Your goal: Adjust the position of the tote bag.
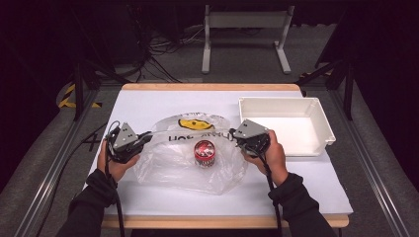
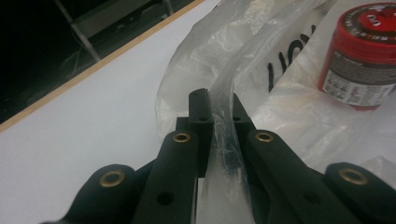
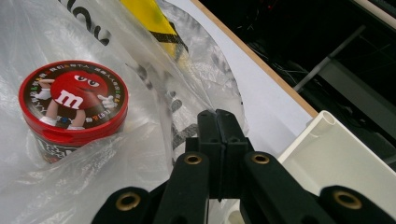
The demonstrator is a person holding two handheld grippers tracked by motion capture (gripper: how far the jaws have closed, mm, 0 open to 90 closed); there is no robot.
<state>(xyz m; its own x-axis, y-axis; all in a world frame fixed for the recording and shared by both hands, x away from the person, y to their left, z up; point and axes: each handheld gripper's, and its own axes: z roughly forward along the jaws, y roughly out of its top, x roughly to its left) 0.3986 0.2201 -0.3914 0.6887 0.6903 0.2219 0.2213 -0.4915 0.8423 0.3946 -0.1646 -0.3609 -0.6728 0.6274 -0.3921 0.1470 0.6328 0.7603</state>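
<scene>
While both hands are busy with the bag point(image 1: 190, 158), the thing to watch is how its mouth runs: the rim stretches left to right across the middle of the high view, strung between the two grippers like a washing line. Left gripper point(image 1: 143, 138) has the left handle strip clamped; in the left gripper view you can see the plastic pinched flat between the fingers point(image 2: 201, 109), running up and away toward the upper right of the frame. Right gripper point(image 1: 234, 134) is shut tight too, fingers point(image 3: 208, 122) pressed together, and from the high view the bag's right edge ends right at them, so I'd say it's gripping the other handle, though the film in the nip itself is hard to make out in its own view.

The can point(image 1: 204, 152) (red M&M's lid) sits upright in the bag on the tabletop point(image 1: 316, 187), roughly midway between the grippers and a bit below the rim line in the high view. Neither hand is clearly nearer.

So the long axis of the opening is left-right, can hanging under the middle. Any lift probably needs both hands rising evenly or the can slides to one side. White bin point(image 1: 323, 127) sits just right of the right gripper.
</scene>
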